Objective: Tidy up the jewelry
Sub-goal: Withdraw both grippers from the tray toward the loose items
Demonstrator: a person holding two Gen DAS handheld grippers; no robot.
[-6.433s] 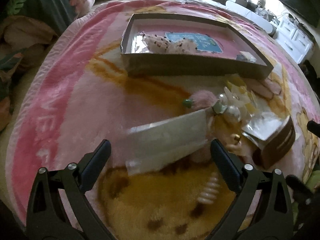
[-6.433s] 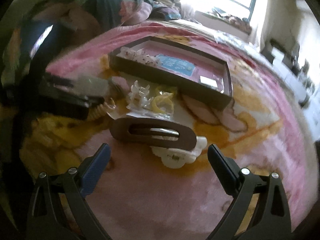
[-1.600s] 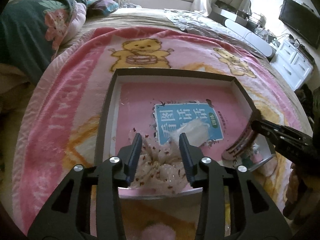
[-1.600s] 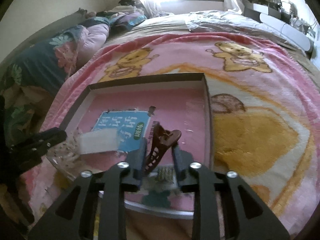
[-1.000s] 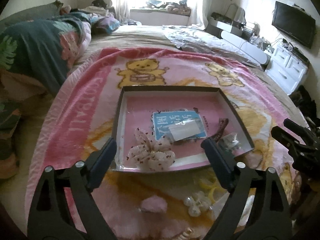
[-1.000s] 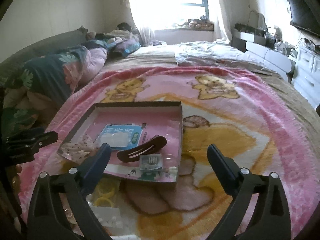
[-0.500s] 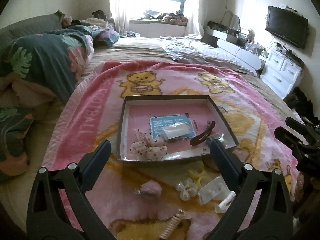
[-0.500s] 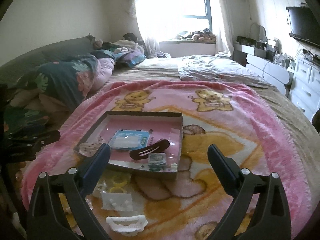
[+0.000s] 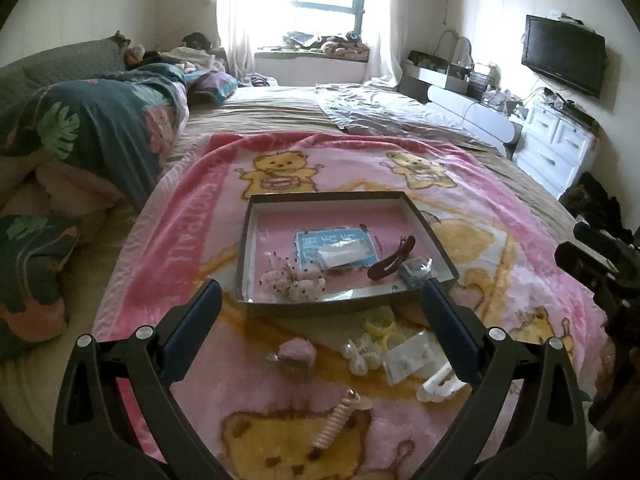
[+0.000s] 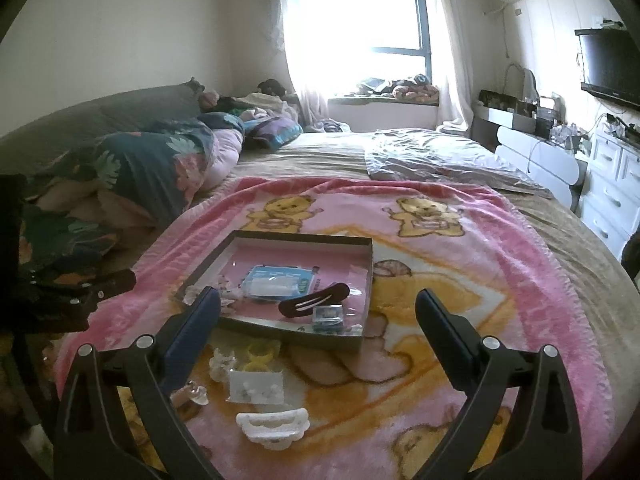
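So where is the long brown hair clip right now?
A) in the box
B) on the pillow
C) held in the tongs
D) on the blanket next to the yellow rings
A: the brown hair clip lies inside the box, beside the spotted scrunchie; both tongs are open and empty.

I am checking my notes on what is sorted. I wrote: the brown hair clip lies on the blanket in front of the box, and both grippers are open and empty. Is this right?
One thing is wrong. The brown hair clip lies inside the box, not on the blanket, as the right wrist view shows. The rest holds: the left gripper and the right gripper are open and empty.
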